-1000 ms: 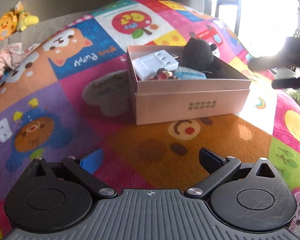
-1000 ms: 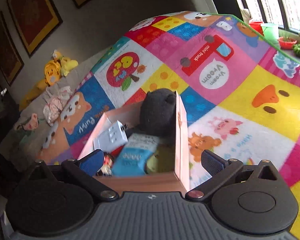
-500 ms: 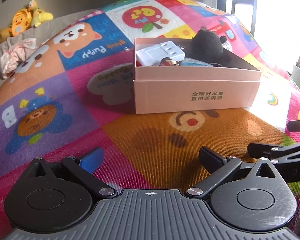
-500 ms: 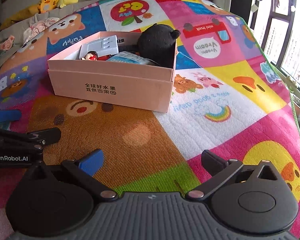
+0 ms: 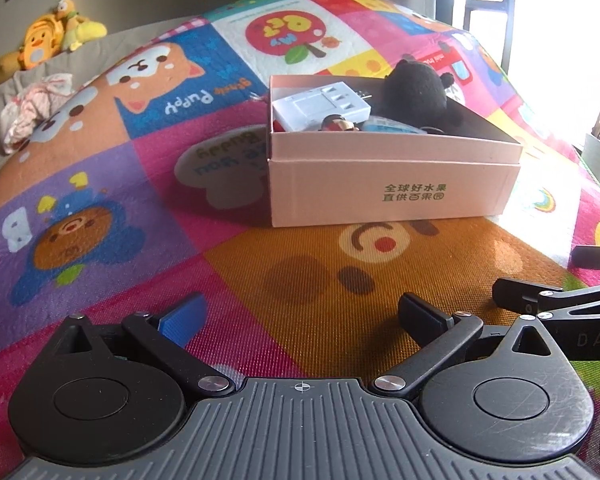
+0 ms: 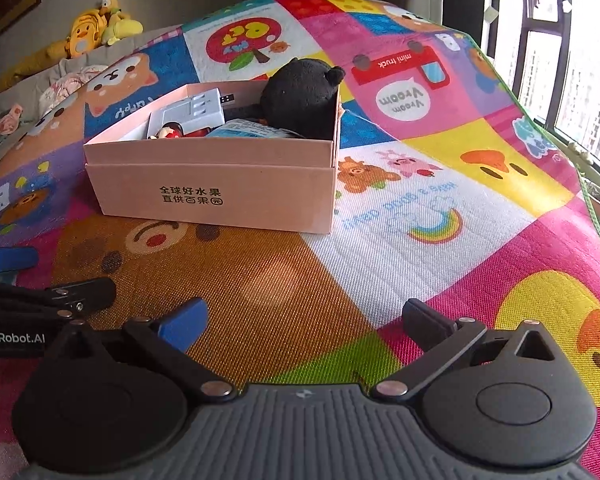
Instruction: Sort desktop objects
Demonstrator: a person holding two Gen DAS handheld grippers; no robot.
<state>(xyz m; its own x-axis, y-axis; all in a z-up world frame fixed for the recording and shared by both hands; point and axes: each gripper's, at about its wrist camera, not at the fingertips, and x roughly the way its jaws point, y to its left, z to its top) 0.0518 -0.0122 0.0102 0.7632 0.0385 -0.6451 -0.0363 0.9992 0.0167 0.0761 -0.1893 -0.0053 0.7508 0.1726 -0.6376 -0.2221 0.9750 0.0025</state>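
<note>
Both my jaws wide and empty, low over the play mat in front of the filled box.

My left gripper [image 5: 300,316] and right gripper [image 6: 306,320] hold nothing, side by side at the bottom of each frame. The pink box [image 6: 220,184] sits on the colourful mat [image 6: 440,216], centre-right in the left view, centre-left in the right view. Inside it lie a black plush bear [image 6: 300,96], a white charger [image 5: 320,106], a blue packet [image 6: 248,130] and a small figurine [image 6: 168,132]. Yellow plush toys [image 6: 88,32] rest at the upper left.
</note>
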